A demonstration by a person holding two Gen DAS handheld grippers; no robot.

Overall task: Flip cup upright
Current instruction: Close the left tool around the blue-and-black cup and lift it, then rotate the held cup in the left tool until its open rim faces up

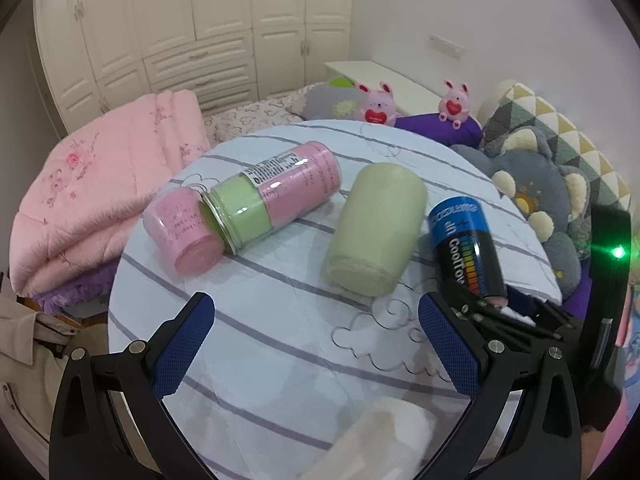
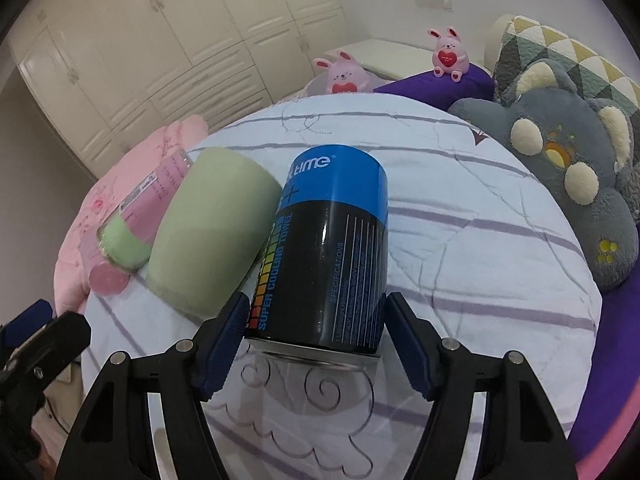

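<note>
The black-and-blue cooling-towel can [image 2: 324, 256] lies tipped, unflipped; right gripper [image 2: 316, 344] fingers straddle it, spread (contact unclear). Left gripper [image 1: 316, 344] is spread, empty.

A tall cream wardrobe [image 1: 168, 28] with many doors fills the back wall at 11 o'clock. The white wall [image 1: 460, 8] at 1 o'clock has a small white strip [image 1: 447, 46] on it. A low white shelf [image 1: 384, 78] sits under it at 12 o'clock. The room is evenly lit.
</note>
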